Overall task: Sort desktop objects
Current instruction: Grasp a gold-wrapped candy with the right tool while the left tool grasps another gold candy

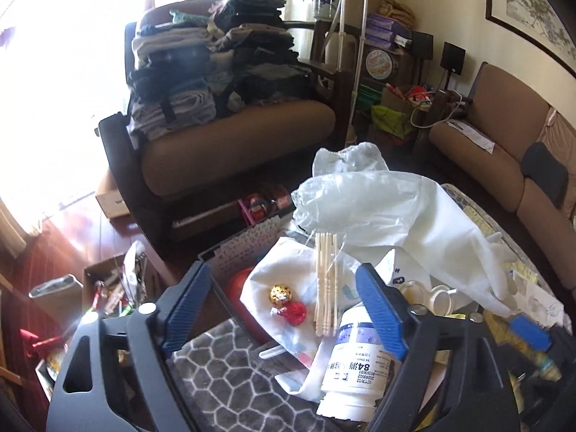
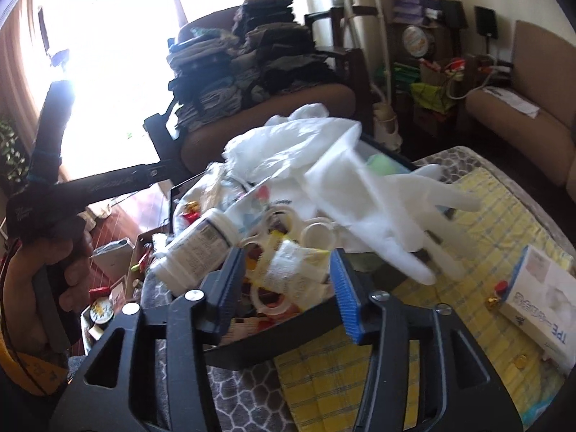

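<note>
1. Left wrist view: the white bottle (image 1: pixel 351 356) lies on its side in the clutter in front of me, cap toward the camera. Its label reads "84" beside Chinese characters, with small printed digits I cannot make out.
2. My left gripper (image 1: pixel 284 306) points down at the pile, jaws wide apart. The bottle's base sits just inside the right finger; I cannot tell whether they touch, and nothing is clamped.
3. Between the jaws I see a bundle of cotton swabs (image 1: pixel 327 280), a gold foil ball (image 1: pixel 280 294) and a red foil candy (image 1: pixel 296 312) lying on a white plastic bag (image 1: pixel 288 270). A white disposable glove (image 1: pixel 388 208) drapes over the heap behind them.
4. Right wrist view: a white box (image 2: pixel 540 295) on the yellow checked cloth (image 2: pixel 478 216) reads "TPE" on its side; the rest is blurred.
5. My right gripper (image 2: pixel 288 280) hangs over the near edge of the black tray (image 2: pixel 273 349), jaws apart and empty, with rolls of clear tape (image 2: pixel 316 234) beyond them.
6. At the left edge a hand (image 2: pixel 46 273) grips the other gripper's handle.
</note>
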